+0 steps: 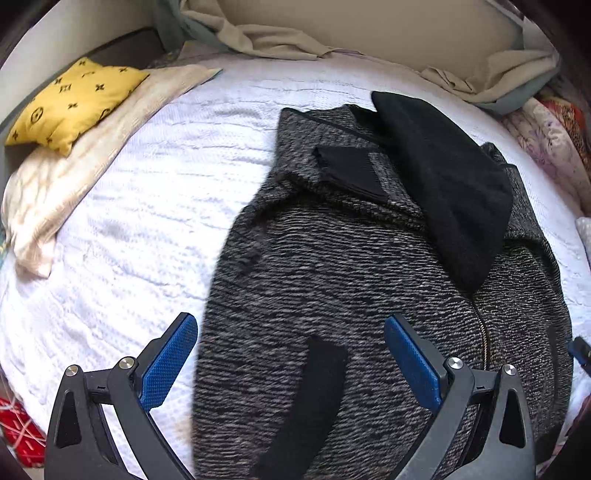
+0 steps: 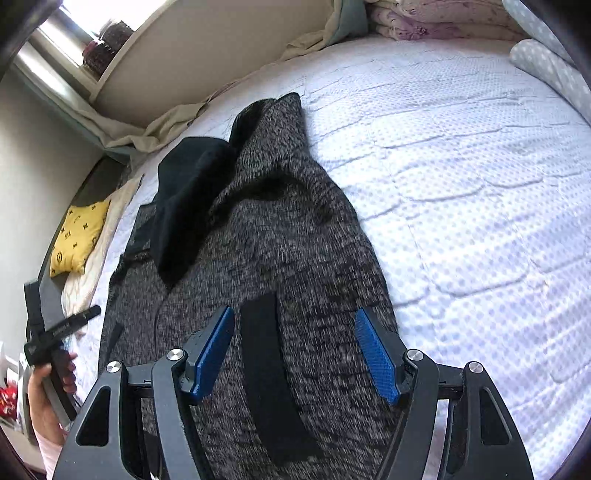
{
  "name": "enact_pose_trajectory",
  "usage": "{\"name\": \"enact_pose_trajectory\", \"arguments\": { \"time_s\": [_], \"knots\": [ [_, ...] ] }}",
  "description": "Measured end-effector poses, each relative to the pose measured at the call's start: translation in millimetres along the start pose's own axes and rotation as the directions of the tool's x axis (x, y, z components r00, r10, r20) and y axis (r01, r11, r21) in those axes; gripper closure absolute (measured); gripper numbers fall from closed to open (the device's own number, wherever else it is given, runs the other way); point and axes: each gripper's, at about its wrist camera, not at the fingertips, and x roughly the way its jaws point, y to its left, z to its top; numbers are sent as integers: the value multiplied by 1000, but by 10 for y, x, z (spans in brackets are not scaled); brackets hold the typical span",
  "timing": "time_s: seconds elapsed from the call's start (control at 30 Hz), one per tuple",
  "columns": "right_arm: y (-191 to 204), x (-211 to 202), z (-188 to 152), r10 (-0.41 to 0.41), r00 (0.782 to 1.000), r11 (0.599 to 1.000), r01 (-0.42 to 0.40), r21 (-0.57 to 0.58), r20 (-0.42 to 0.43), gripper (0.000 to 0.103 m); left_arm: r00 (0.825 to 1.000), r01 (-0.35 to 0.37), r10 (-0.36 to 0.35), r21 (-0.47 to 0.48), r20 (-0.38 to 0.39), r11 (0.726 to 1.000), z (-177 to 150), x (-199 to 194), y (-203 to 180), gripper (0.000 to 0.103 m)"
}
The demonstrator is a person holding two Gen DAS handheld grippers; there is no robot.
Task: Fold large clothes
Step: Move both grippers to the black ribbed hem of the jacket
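Observation:
A large grey-and-black knit jacket [image 1: 332, 266] lies spread on the white bedspread [image 1: 147, 221], with its black hood [image 1: 443, 184] lying on top and a black pocket strip [image 1: 314, 398] near me. My left gripper [image 1: 291, 354] is open above the jacket's near left part, blue pads [image 1: 166, 369] wide apart and empty. In the right wrist view the jacket [image 2: 277, 240] runs away from me, hood [image 2: 188, 206] at the left. My right gripper [image 2: 295, 350] is open over the jacket's near edge, straddling a black strip [image 2: 266, 369].
A yellow patterned cushion [image 1: 70, 103] rests on a cream blanket [image 1: 74, 177] at the bed's far left. Crumpled beige sheets [image 1: 277, 40] lie along the far wall. Folded floral bedding [image 2: 424, 18] and a dotted pillow [image 2: 546, 62] sit at the right. The white bedspread [image 2: 480, 184] stretches right of the jacket.

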Motion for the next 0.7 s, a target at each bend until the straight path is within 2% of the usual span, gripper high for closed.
{"name": "enact_pose_trajectory", "arguments": {
  "time_s": [0.07,0.2,0.33,0.43,0.53,0.7],
  "knots": [
    [-5,-29,-39,4,1000,1000,-4,-5,-9,36,1000,16,-16,-30,-6,999,-46,-20,127,0],
    [-80,-141,-62,39,999,999,-38,31,-13,36,994,94,-98,-97,-39,991,-183,-26,381,2],
    [-162,-208,-77,35,999,998,-34,59,-21,36,990,104,-116,-135,-85,985,-367,6,578,15],
    [-236,-221,-108,-2,999,998,5,69,-48,36,973,153,-181,-189,-141,970,-547,74,728,23],
    [-347,-206,-135,7,997,995,1,104,-78,36,959,192,-232,-225,-165,955,-699,89,790,25],
    [-463,-185,-183,38,993,989,-21,147,-115,37,967,159,-184,-148,-176,976,-831,47,698,26]
  ]
}}
